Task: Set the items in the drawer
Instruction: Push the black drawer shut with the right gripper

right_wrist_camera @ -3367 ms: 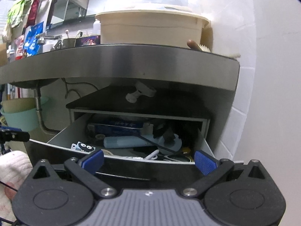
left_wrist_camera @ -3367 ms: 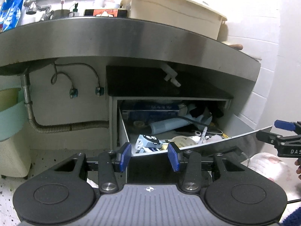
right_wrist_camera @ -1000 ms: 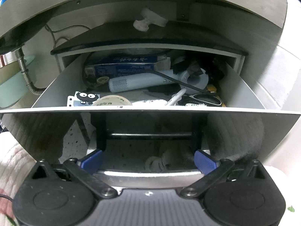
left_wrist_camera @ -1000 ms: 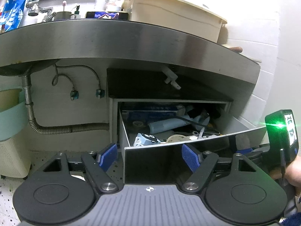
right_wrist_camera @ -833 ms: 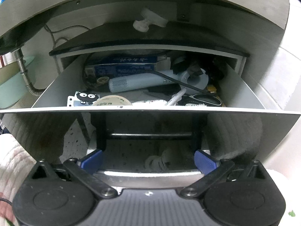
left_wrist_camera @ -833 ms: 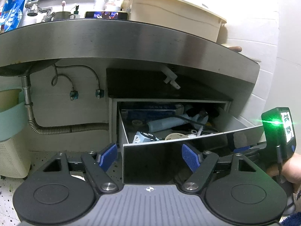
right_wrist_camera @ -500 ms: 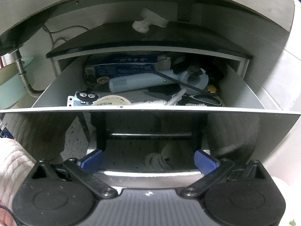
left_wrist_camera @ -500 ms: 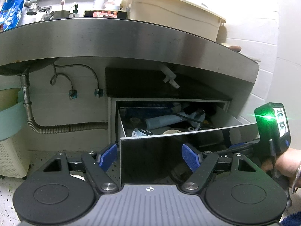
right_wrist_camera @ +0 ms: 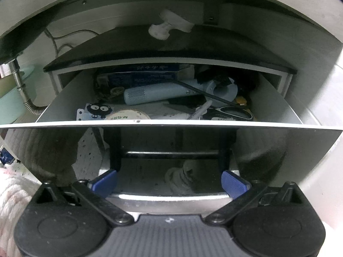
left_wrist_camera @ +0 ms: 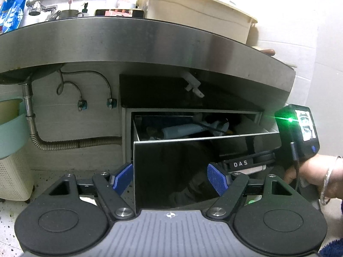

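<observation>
Ahead of right gripper jaws, spread wide, empty: drawer front, close.

Left tool agape before part-open drawer

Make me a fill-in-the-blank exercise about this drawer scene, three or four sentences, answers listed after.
1. The glossy black-fronted drawer under the steel counter stands partly ____.
2. The right gripper has its blue-padded fingers spread ____, holding nothing.
3. The long pale blue cylindrical device lies ____ the drawer.
4. The left gripper holds ____.

Answers: open; open; inside; nothing
</observation>
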A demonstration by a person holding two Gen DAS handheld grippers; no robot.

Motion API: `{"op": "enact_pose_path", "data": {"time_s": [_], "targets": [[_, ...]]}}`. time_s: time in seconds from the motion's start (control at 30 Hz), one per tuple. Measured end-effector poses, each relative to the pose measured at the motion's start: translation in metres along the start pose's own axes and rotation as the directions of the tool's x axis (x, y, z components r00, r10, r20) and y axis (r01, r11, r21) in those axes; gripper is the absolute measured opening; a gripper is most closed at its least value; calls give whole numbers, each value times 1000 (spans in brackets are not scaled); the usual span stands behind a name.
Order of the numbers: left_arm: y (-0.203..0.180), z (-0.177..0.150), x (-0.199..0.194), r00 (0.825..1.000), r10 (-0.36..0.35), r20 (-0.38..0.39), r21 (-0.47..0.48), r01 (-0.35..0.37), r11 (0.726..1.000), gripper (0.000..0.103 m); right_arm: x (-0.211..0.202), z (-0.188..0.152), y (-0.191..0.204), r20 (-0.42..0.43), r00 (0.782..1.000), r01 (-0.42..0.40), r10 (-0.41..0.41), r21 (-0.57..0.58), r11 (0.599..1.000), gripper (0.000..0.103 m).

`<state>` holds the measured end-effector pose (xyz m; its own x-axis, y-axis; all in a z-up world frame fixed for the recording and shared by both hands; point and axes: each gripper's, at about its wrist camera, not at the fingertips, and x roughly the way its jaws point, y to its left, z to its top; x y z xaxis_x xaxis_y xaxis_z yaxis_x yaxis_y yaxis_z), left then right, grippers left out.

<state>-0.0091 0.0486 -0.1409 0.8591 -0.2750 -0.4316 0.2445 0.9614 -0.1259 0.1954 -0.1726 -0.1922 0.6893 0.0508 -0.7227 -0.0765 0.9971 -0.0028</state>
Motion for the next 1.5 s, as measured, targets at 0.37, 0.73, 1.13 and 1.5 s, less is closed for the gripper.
{"op": "enact_pose_path", "data": {"time_s": [0.37, 0.73, 1.13, 1.5], "targets": [[1, 1, 2, 1000, -2, -8, -2, 2, 1000, 76, -2, -1, 0, -3, 1000, 0, 0, 0, 1000, 103], [2, 0, 3, 1000, -5, -11, -3, 4, 1000, 76, -3, 0, 0, -4, 1000, 0, 0, 0, 1000, 103], [2, 1, 4, 1000, -7, -16, 3, 7, 1000, 76, -2, 1, 1, -6, 1000, 0, 0, 0, 1000, 103], [1, 1, 3, 1000, -9, -22, 7, 9, 1000, 76, -3, 1, 0, -8, 1000, 0, 0, 0, 1000, 103]]}}
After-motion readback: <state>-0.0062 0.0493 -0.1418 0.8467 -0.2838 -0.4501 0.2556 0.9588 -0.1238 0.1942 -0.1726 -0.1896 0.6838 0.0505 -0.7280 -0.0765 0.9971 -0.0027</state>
